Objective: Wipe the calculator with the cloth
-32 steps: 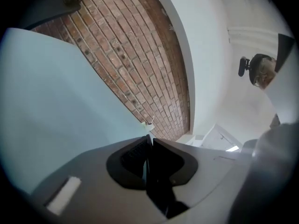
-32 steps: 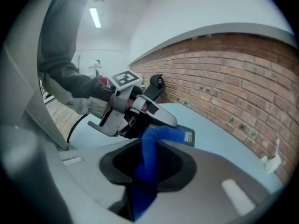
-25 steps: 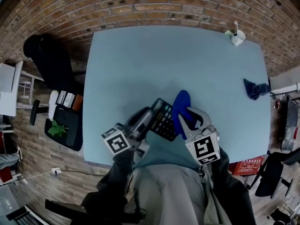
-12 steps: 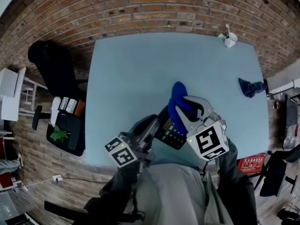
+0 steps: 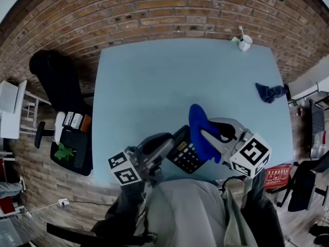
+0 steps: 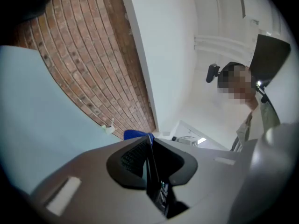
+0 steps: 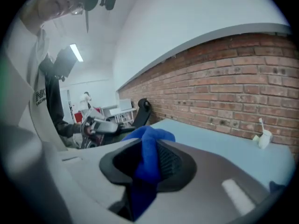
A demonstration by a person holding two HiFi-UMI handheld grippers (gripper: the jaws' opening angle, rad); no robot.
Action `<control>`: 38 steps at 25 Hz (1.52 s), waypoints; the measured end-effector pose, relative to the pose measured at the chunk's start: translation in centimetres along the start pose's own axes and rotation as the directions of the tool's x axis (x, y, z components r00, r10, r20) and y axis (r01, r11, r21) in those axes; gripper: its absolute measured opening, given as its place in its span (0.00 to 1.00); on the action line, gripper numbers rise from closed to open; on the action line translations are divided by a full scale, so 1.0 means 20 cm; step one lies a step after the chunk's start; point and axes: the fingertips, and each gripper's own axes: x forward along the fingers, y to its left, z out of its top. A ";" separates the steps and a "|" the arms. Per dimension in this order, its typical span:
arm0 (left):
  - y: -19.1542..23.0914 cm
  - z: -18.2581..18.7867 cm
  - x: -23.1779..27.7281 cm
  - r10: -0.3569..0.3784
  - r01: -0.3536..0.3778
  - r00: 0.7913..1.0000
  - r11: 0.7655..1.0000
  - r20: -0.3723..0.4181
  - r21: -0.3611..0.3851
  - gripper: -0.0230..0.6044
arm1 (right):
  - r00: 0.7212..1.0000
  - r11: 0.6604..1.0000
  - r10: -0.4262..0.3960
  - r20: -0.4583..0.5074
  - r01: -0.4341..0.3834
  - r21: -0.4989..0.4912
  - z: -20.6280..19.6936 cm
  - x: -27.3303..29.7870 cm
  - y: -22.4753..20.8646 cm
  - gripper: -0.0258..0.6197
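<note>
My left gripper (image 5: 171, 146) is shut on the near edge of a black calculator (image 5: 185, 156), which it holds above the front of the light blue table (image 5: 154, 86). The left gripper view shows the calculator (image 6: 150, 169) edge-on between the jaws. My right gripper (image 5: 215, 136) is shut on a bright blue cloth (image 5: 199, 130), which drapes over the calculator's far right side. In the right gripper view the cloth (image 7: 148, 155) fills the gap between the pads and sticks out in front.
A second, darker blue cloth (image 5: 269, 92) lies near the table's right edge. A small white cup (image 5: 245, 41) stands at the far right corner. A black chair (image 5: 54, 68) and a bag (image 5: 72, 143) are on the floor at the left, and a red box (image 5: 277, 175) at the right.
Both grippers have risen from the table, carrying the calculator and the cloth. The right gripper has swung out to the right, and the cloth now lies over the calculator.
</note>
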 end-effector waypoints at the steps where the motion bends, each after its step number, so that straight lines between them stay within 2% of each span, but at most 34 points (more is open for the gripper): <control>1: -0.02 -0.01 0.03 -0.017 0.017 1.000 1.000 -0.002 -0.005 0.11 | 1.000 1.000 0.010 0.026 -0.010 0.002 0.05 0.02 -0.01 0.18; 4: 0.00 0.00 0.04 0.025 -0.022 0.998 0.998 0.055 -0.055 0.11 | 0.999 0.999 0.048 0.024 -0.048 -0.012 0.10 0.04 -0.03 0.18; 6: 0.04 0.02 0.01 0.067 -0.058 0.993 0.994 0.096 -0.092 0.11 | 0.996 0.996 0.084 0.001 -0.084 0.020 0.04 -0.01 -0.02 0.18; 8: 0.09 0.06 -0.05 0.109 -0.094 0.985 0.989 0.133 -0.114 0.11 | 0.996 0.994 0.088 -0.007 -0.088 0.058 -0.02 -0.09 -0.01 0.18; 11: 0.17 0.15 -0.13 0.191 -0.156 0.953 0.975 0.235 -0.160 0.11 | 0.999 0.999 0.045 0.009 -0.046 0.028 -0.05 -0.19 0.07 0.18; 13: 0.20 0.18 -0.15 0.232 -0.175 0.925 0.963 0.302 -0.204 0.11 | 0.999 0.998 0.037 -0.001 -0.037 -0.046 -0.03 -0.16 0.24 0.18; 14: 0.20 0.18 -0.13 0.240 -0.176 0.917 0.960 0.317 -0.217 0.11 | 0.999 0.996 0.038 -0.016 -0.039 -0.079 -0.03 -0.13 0.33 0.18; 18: 0.14 0.11 0.01 0.235 -0.178 0.931 0.960 0.278 -0.215 0.11 | 0.997 0.988 0.030 -0.072 -0.041 -0.152 -0.04 0.04 0.56 0.18; 20: 0.13 0.09 0.05 0.248 -0.197 0.934 0.958 0.255 -0.211 0.11 | 0.993 0.972 -0.021 -0.119 -0.007 -0.234 -0.04 0.07 0.56 0.18; 23: 0.13 0.11 0.02 0.268 -0.198 0.918 0.948 0.291 -0.249 0.11 | 0.981 0.947 -0.132 -0.141 0.084 -0.309 -0.06 0.01 0.47 0.18; 27: 0.17 0.20 -0.07 0.302 -0.208 0.887 0.937 0.349 -0.282 0.11 | 0.952 0.918 -0.289 -0.097 0.247 -0.310 -0.09 -0.18 0.26 0.18; 29: 0.16 0.22 -0.08 0.306 -0.209 0.881 0.936 0.361 -0.283 0.11 | 0.940 0.916 -0.322 -0.117 0.277 -0.291 -0.12 -0.20 0.23 0.18; 33: 0.15 0.17 -0.05 0.329 -0.226 0.873 0.927 0.360 -0.298 0.11 | 0.958 0.913 -0.241 -0.156 0.169 -0.372 -0.11 -0.06 0.47 0.18; 36: 0.14 0.13 -0.01 0.314 -0.168 0.873 0.912 0.373 -0.374 0.11 | 0.969 0.895 -0.179 -0.173 0.087 -0.438 -0.14 0.05 0.60 0.17; 38: 0.13 0.14 -0.01 0.300 -0.144 0.876 0.911 0.379 -0.387 0.11 | 0.970 0.889 -0.179 -0.167 0.086 -0.450 -0.15 0.03 0.60 0.17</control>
